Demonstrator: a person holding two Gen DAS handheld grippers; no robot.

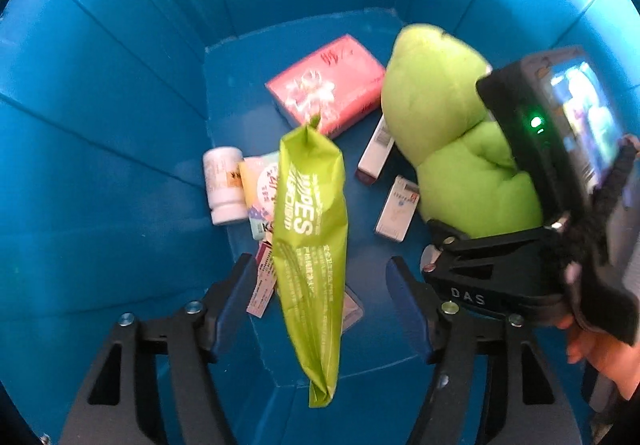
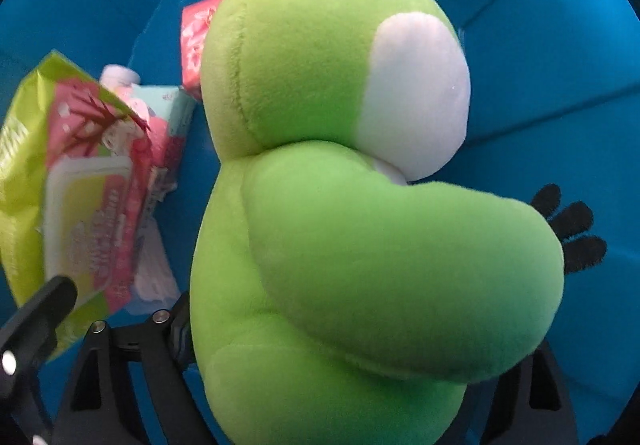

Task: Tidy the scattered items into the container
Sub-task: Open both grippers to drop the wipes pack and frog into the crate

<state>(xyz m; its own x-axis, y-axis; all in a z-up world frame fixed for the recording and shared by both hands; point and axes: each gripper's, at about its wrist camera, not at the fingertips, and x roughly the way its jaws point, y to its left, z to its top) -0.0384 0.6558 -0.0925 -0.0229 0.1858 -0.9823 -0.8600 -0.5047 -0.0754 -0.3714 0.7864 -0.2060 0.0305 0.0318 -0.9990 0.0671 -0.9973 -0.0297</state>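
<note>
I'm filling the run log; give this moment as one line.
left gripper: open, wipes pack between fingers, unpressed | right gripper: open around green plush | both over blue bin

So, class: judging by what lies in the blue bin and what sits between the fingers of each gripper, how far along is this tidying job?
Done: a pink box, a white bottle and small cartons already lie in the blue bin.
In hand: the green wipes pack hangs between the left gripper's open fingers, apparently dropping; the green plush toy fills the right gripper's span, grip unclear.
Left: nothing outside the bin is visible, so cannot tell.
</note>
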